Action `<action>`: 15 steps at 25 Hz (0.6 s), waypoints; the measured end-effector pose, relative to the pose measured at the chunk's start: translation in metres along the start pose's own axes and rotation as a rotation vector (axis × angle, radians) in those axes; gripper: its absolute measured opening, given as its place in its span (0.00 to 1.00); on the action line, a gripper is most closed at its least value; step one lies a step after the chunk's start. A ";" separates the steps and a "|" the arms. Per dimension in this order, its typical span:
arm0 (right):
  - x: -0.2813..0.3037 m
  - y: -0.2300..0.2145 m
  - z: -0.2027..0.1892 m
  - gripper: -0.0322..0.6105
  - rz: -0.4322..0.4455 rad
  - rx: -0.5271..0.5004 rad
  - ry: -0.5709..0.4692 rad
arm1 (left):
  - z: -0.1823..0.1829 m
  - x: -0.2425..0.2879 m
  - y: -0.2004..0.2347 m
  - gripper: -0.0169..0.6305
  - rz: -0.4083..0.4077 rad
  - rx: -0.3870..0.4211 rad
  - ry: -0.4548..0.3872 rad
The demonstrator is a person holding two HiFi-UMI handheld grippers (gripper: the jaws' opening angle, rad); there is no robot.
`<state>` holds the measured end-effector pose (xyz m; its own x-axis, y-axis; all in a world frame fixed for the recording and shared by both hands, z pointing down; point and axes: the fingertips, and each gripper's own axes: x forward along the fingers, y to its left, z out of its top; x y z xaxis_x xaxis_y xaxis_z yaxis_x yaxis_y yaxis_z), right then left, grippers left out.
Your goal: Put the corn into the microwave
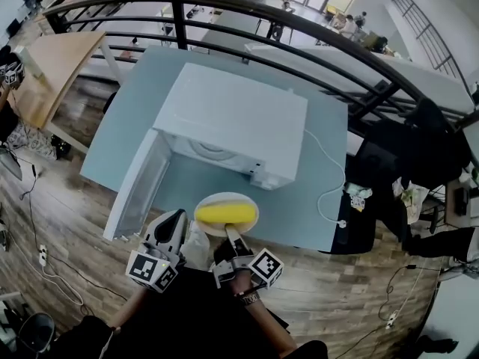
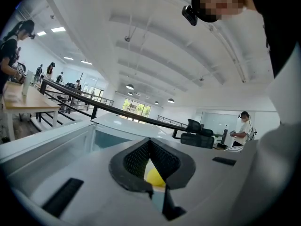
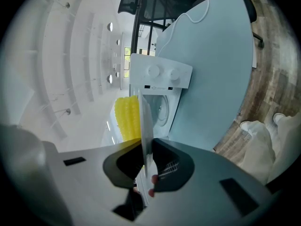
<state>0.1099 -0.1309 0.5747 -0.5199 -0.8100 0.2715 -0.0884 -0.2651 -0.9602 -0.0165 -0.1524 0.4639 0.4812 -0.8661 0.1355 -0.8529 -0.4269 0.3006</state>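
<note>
A white microwave (image 1: 232, 118) stands on the pale blue table (image 1: 314, 193), its door (image 1: 138, 189) swung open to the left. A yellow corn cob (image 1: 222, 214) lies on a white plate (image 1: 248, 221), held just in front of the microwave's opening. My right gripper (image 1: 230, 234) is shut on the plate's near rim. In the right gripper view the plate (image 3: 146, 126) shows edge-on between the jaws, with the corn (image 3: 127, 119) on its left and the microwave (image 3: 162, 86) beyond. My left gripper (image 1: 176, 219) is shut and holds nothing, just left of the plate; a bit of corn (image 2: 154, 177) shows behind its jaws.
The microwave's white cable (image 1: 329, 170) runs across the table's right side to the front edge. A black railing (image 1: 299, 21) curves behind the table. A wooden table (image 1: 52, 66) stands at the far left, and black office chairs (image 1: 404, 155) stand to the right.
</note>
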 end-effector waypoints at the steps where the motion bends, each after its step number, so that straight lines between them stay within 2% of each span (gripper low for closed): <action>1: 0.005 0.002 0.000 0.11 0.000 -0.001 -0.003 | 0.002 0.004 0.004 0.03 -0.007 0.003 -0.001; 11: 0.045 0.003 0.002 0.11 -0.044 0.007 -0.050 | 0.021 0.035 0.035 0.03 -0.068 0.021 -0.002; 15: 0.067 0.005 0.008 0.11 0.002 0.014 -0.071 | 0.027 0.047 0.045 0.03 -0.096 0.039 0.001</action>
<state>0.0815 -0.1905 0.5884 -0.4588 -0.8453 0.2738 -0.0752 -0.2701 -0.9599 -0.0376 -0.2189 0.4579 0.5614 -0.8203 0.1092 -0.8101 -0.5178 0.2750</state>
